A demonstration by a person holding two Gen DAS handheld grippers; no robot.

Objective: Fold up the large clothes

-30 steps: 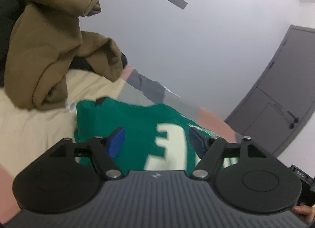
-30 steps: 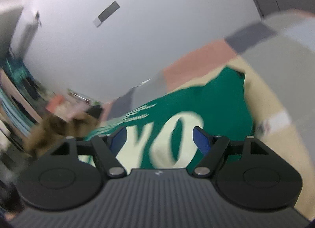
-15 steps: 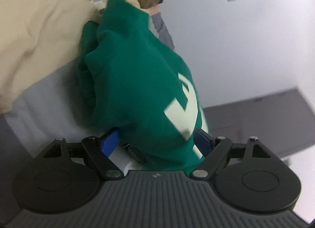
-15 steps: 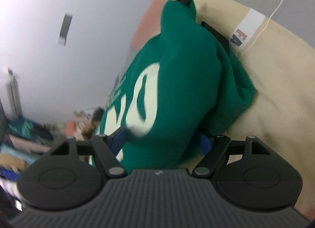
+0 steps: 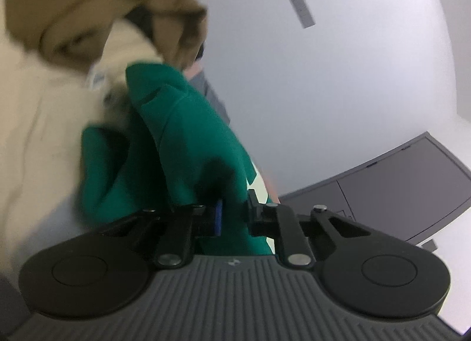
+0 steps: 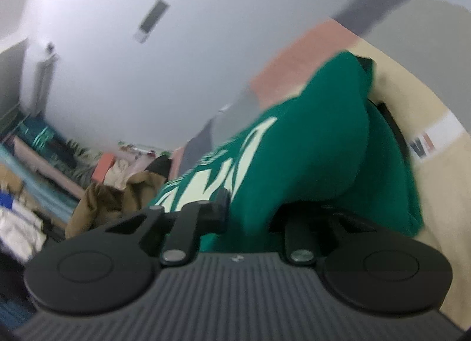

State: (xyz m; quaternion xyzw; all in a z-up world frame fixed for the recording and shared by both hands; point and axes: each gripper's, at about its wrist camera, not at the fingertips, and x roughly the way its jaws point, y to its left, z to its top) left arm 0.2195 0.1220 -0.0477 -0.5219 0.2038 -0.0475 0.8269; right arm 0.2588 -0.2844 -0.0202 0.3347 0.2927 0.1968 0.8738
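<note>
My left tongs (image 5: 232, 213) are clenched on a bunched fold of the green sweatshirt (image 5: 188, 140), which hides most of both pads. My right tongs (image 6: 250, 211) grip the same sweatshirt (image 6: 318, 152); cloth covers the right finger entirely. The garment hangs lifted over the cream bedspread (image 6: 435, 193), its pale lettering (image 6: 235, 170) blurred and unreadable. Farther off, a brown garment (image 5: 88, 2) is cut off by the frame edge, and a grey door (image 5: 397, 188) stands beyond.

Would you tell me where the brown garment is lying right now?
In the left wrist view the brown garment is heaped at upper left, just beyond the green sweatshirt; in the right wrist view it sits lower left, beside the sweatshirt's printed lettering.
</note>
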